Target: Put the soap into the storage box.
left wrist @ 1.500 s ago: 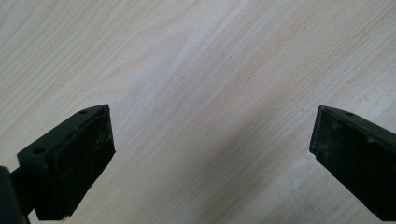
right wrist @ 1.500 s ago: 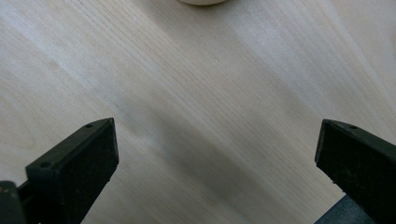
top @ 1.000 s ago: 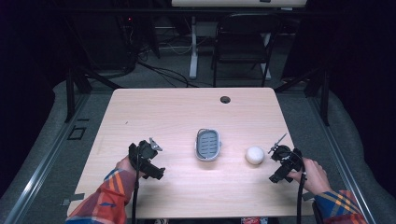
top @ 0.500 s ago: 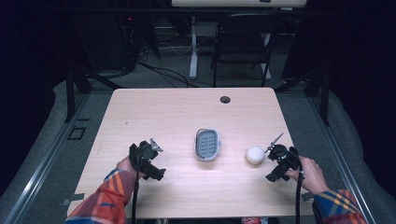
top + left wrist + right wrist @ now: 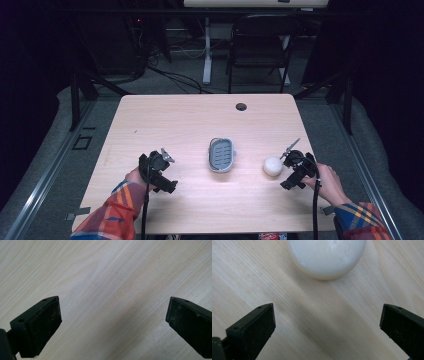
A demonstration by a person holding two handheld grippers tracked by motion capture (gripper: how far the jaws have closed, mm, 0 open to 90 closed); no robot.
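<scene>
Fingers (image 5: pixel 252 327) of the right gripper (image 5: pixel 296 167) are spread wide and hold nothing, with the white ball (image 5: pixel 327 255) just ahead of them on the surface (image 5: pixel 200 120), not yet between them. Over the last second this gripper has slid left toward the ball (image 5: pixel 273 166), which has stayed put; a grasp looks likely next, needing a little more advance. Left of the ball sits the grey slotted dish (image 5: pixel 221 154), apart from it and out of the approach path. Farther left, the left gripper (image 5: pixel 159 170) hovers over bare wood, its fingers (image 5: pixel 42 325) equally wide and empty. Nothing blocks the way.
</scene>
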